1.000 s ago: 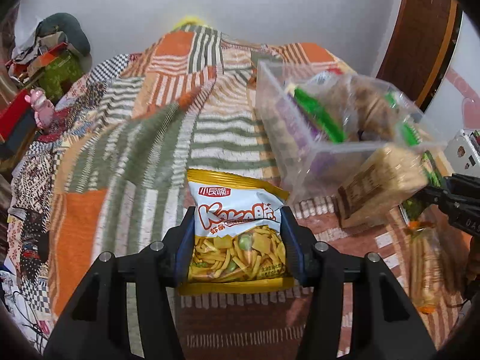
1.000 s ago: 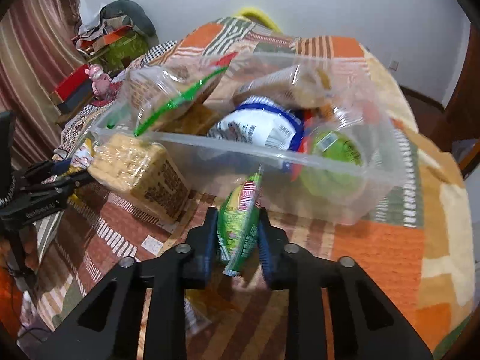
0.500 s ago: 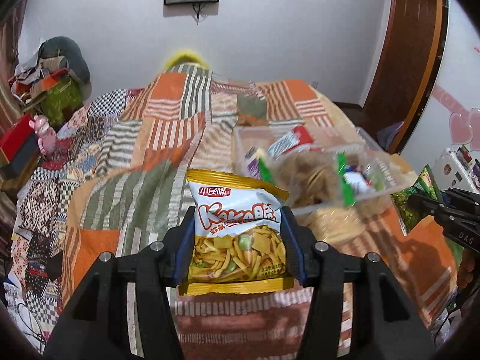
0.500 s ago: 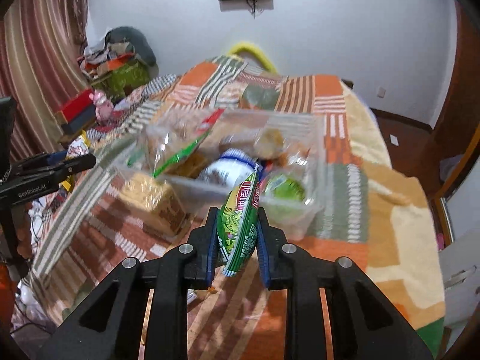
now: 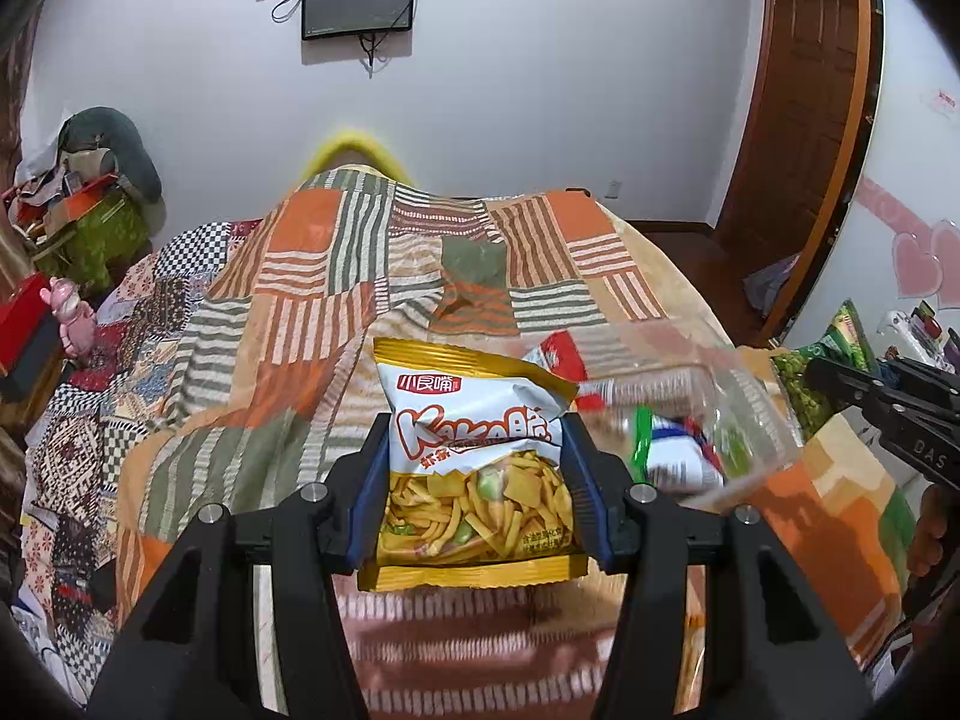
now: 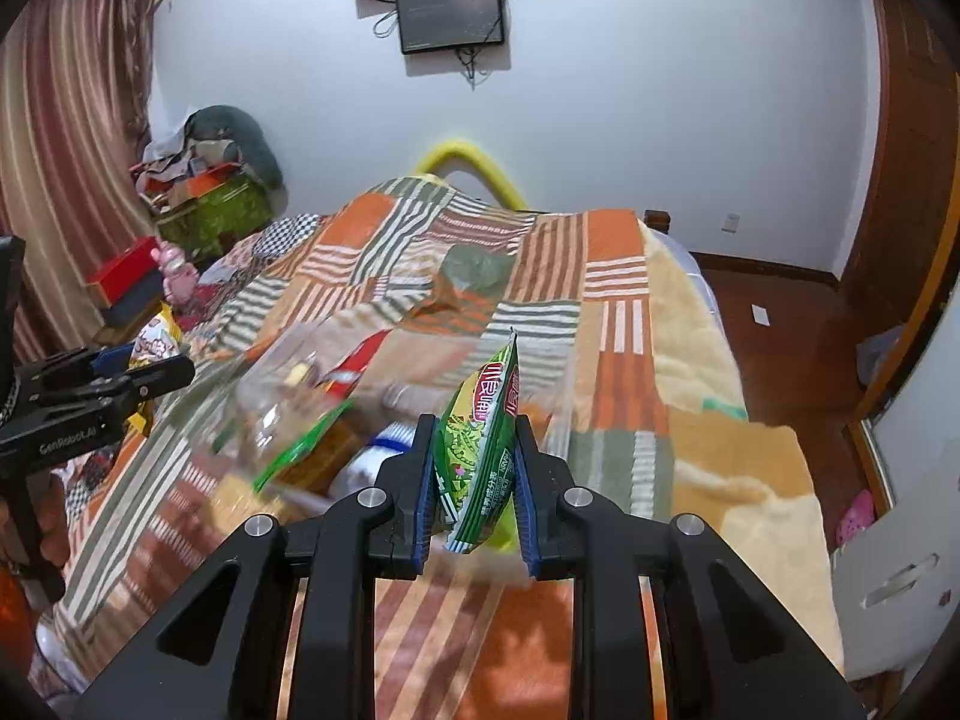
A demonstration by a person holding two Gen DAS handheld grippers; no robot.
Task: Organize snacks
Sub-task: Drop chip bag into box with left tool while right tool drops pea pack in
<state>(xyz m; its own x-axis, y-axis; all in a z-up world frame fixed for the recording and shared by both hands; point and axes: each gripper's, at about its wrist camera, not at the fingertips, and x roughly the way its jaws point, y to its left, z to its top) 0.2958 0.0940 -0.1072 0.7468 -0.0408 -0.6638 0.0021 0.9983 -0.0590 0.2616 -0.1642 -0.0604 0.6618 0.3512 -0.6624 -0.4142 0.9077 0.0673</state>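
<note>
My left gripper [image 5: 477, 444] is shut on a yellow and white chip bag [image 5: 474, 468], held flat above the patchwork bedspread. My right gripper [image 6: 474, 447] is shut on a thin green snack packet [image 6: 483, 438], gripped edge-on. A clear plastic bin [image 5: 708, 396] with several snack packs lies on the bed below, to the right of the left gripper. In the right wrist view the bin [image 6: 270, 396] is blurred, ahead and left of the fingers. Each gripper shows at the edge of the other's view: the right gripper [image 5: 840, 381] with its green packet, and the left gripper [image 6: 162, 375].
The patchwork bedspread [image 5: 372, 276] covers the bed up to a yellow headboard [image 6: 468, 156]. A cluttered pile and red boxes [image 5: 36, 324] sit left of the bed. Wooden floor [image 6: 792, 324] and a door lie to the right. A screen [image 5: 359, 0] hangs on the wall.
Both grippers have risen with their packets held; the bin and bed now look smaller and farther below, and the wall and screen have come into view.
</note>
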